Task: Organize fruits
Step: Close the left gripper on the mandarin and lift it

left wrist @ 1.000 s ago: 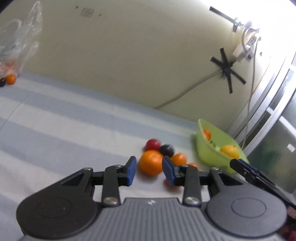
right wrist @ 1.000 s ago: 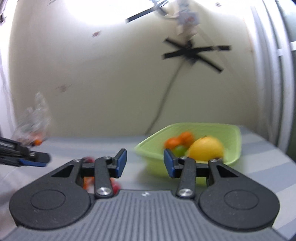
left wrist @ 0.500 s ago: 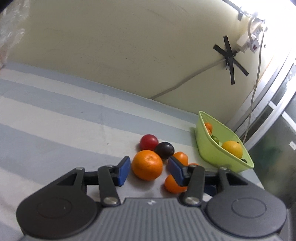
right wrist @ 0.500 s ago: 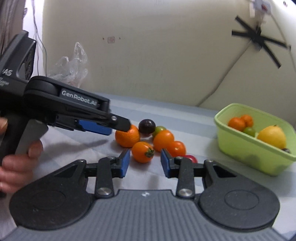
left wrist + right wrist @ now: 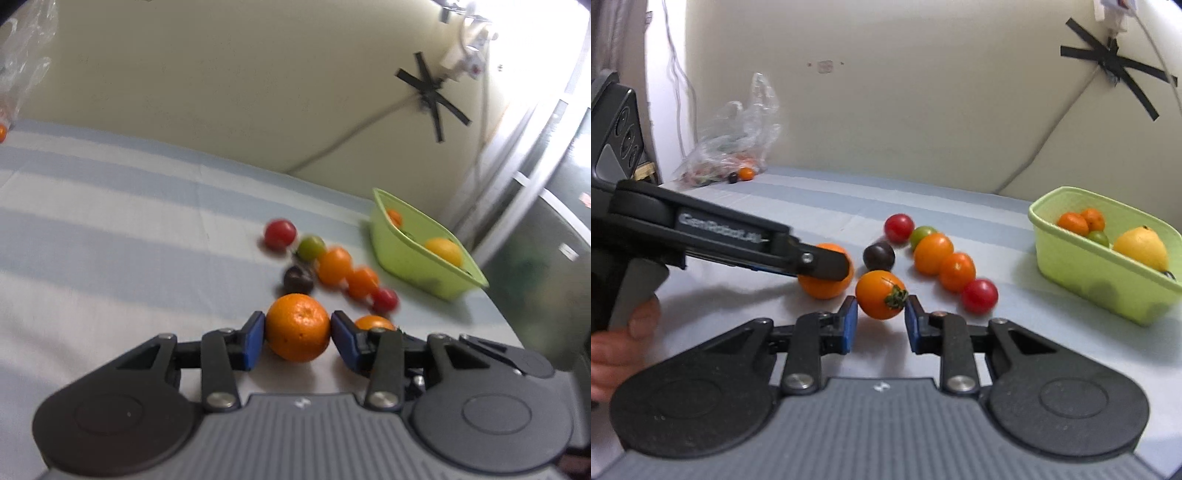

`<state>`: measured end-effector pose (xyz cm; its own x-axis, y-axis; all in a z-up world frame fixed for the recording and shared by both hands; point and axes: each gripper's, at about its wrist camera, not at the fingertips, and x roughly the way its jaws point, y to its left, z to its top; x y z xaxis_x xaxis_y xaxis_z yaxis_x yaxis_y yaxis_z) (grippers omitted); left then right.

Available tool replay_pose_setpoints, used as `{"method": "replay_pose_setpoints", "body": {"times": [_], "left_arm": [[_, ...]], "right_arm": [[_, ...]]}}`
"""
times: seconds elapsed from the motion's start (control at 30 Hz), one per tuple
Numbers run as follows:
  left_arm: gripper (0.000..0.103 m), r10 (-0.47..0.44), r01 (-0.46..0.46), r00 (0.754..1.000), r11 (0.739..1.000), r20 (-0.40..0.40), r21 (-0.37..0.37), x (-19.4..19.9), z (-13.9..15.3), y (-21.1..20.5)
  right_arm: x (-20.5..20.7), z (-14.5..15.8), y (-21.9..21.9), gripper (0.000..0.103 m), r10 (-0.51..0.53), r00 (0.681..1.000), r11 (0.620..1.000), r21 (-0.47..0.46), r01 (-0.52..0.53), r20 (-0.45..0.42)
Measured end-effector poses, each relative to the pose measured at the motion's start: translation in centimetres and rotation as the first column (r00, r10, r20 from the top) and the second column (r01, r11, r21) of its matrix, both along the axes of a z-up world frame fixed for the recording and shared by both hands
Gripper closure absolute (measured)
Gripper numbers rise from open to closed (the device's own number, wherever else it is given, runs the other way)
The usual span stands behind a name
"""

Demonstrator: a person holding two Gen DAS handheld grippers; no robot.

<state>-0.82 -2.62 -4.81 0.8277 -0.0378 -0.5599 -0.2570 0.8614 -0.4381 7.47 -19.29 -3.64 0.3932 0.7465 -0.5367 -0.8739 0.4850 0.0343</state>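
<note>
On the striped cloth (image 5: 110,236), left gripper (image 5: 297,336) fingers clamped on orange (image 5: 297,327), right gripper (image 5: 880,320) fingers apart beside tomato (image 5: 880,294).

You can read only one text: white lettering, "GenRobot.AI", slightly blurred, runs along the side of the black left gripper (image 5: 827,267) as your right wrist camera sees it. A small pale logo mark sits on the grey ribbed body of the right gripper (image 5: 880,318) near its front edge, and a like mark sits on the left gripper's body in its own wrist view; neither spells a word you can make out. The fruits, the basket (image 5: 1082,271) and the wall carry no lettering you can read.
</note>
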Motion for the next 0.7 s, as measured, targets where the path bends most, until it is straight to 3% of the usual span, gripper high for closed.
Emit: {"method": "replay_pose_setpoints", "body": {"times": [0.23,0.4,0.7], "left_arm": [[0.063,-0.045,0.044,0.999,0.999,0.016,0.031,-1.9,-0.3,-2.5],[0.060,-0.021,0.019,0.999,0.997,0.030,0.080,-1.8,-0.5,-3.4],[0.060,-0.020,0.018,1.000,0.989,0.015,0.148,-1.6,-0.4,-4.4]], "right_arm": [[-1.1,-0.3,-3.4,0.073,-0.045,0.998,0.997,0.060,0.047,-0.039],[0.6,-0.9,-4.0,0.071,-0.082,0.981,0.992,0.078,0.096,-0.173],[0.0,-1.0,-4.0,0.070,-0.074,0.983,0.993,0.077,0.088,-0.168]]}}
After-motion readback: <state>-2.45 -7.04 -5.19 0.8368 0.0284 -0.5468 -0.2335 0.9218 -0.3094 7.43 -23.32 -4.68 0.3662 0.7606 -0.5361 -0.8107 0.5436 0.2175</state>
